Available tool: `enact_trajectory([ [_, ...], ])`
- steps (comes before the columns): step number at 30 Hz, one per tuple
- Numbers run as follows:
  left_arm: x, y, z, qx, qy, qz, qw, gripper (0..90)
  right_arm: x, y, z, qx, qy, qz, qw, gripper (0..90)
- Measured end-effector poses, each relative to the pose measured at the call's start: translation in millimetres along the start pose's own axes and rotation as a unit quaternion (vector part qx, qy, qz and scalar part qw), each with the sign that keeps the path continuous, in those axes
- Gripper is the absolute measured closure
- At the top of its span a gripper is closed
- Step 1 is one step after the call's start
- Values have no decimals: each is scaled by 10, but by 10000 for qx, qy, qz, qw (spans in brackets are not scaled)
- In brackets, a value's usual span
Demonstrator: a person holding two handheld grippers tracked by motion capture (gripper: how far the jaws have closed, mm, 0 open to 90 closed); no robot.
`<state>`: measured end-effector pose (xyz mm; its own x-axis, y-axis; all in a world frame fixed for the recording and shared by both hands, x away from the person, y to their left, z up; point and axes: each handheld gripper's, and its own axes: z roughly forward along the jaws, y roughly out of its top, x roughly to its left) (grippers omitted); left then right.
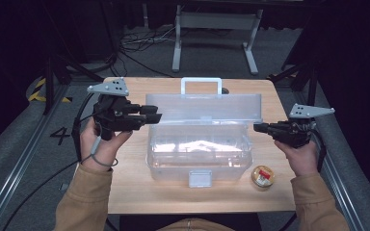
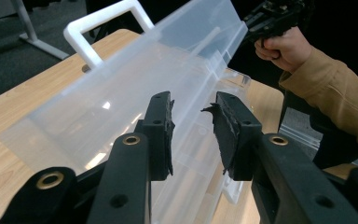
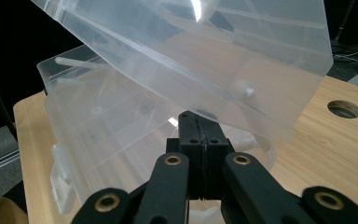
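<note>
A clear plastic box (image 1: 197, 163) sits in the middle of the wooden table (image 1: 130, 192). Its lid (image 1: 202, 107) stands raised, with a white handle (image 1: 201, 82) on top. My left gripper (image 1: 156, 113) is at the lid's left end with its jaws apart. In the left gripper view the gripper (image 2: 193, 105) points along the lid (image 2: 135, 79), and its pads do not press on it. My right gripper (image 1: 257, 127) is shut and empty at the box's right end. In the right gripper view its closed tips (image 3: 200, 121) sit just under the tilted lid (image 3: 191, 51), close to the box wall (image 3: 102, 126).
A small round tin (image 1: 262, 175) with a red and yellow top lies on the table at the front right of the box. A white latch (image 1: 200, 178) hangs on the box's front wall. The table has a round cable hole (image 3: 344, 108). Metal stands and cables lie on the floor beyond.
</note>
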<state>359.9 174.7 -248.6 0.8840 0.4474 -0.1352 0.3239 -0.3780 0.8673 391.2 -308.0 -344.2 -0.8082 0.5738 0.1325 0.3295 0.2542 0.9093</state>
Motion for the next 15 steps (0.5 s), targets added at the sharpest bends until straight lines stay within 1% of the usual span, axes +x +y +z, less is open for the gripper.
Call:
enact_trajectory([
  [3, -18, -46, 7, -42, -26, 76, 10000, 674, -6, 12, 5, -32, -21, 18, 10000, 900],
  [5, -33, -83, 28, -40, 23, 112, 9999, 697, -12, 24, 8, -56, -30, 51, 10000, 900],
  [9, -26, -153, 83, -13, 89, 100, 9999, 725, -14, 45, 12, -77, -84, 71, 9999, 900],
  [12, -29, -203, 128, -2, 169, 71, 9998, 751, -19, 53, 15, -109, -114, 83, 9998, 900],
  [15, -37, -251, 178, 13, 305, 78, 9995, 770, -24, 59, 18, -152, -138, 112, 9997, 900],
])
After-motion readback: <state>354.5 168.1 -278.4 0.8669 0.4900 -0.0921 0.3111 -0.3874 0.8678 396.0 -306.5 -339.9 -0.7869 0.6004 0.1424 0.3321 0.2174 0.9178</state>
